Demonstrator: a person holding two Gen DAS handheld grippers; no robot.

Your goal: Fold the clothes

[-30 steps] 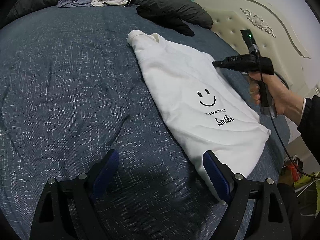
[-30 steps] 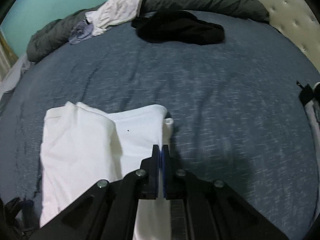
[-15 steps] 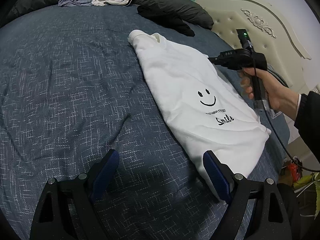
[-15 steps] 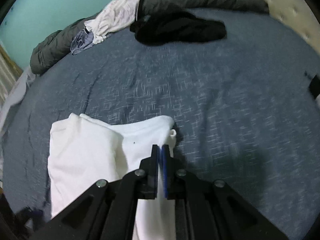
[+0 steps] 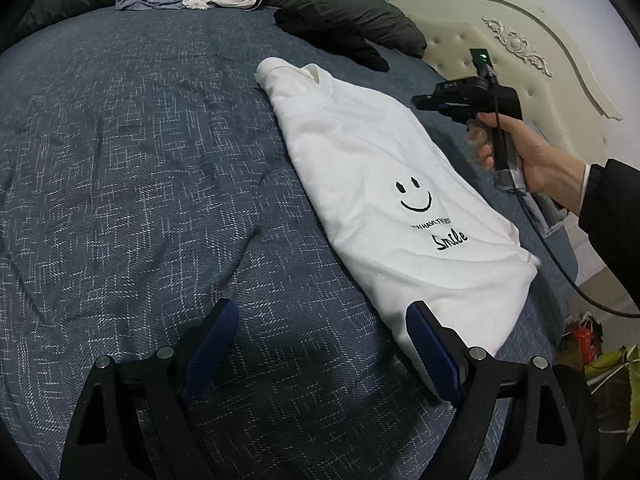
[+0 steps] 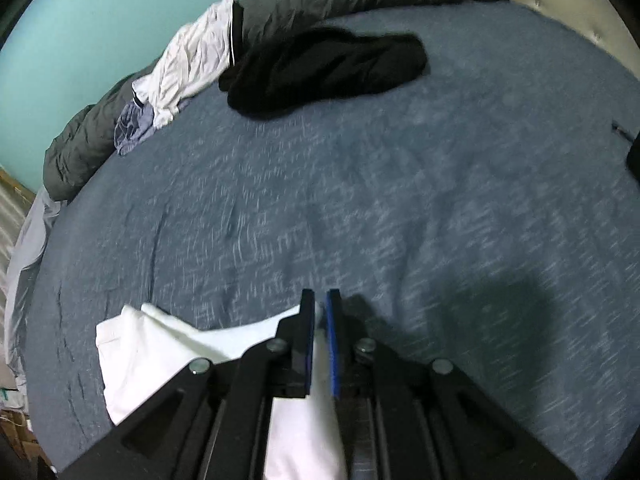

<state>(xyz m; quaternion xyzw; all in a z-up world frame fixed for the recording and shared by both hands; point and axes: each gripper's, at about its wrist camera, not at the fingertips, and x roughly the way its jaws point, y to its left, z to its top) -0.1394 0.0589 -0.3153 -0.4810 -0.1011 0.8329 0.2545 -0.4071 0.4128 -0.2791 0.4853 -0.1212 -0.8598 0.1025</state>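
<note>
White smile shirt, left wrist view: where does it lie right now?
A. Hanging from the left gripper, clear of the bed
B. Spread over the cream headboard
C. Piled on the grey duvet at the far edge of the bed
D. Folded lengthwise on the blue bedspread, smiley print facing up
D: the white shirt lies as a long folded strip on the blue bedspread, with its smiley face and "Smile" lettering showing on top.

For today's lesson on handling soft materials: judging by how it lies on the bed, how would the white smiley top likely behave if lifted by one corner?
The white top would probably sag, since it lies limp with soft creases on the bedspread. Its folded layers would likely fall open, because nothing pins them. It looks fairly thick, so perhaps heavier than a thin shirt.
</note>
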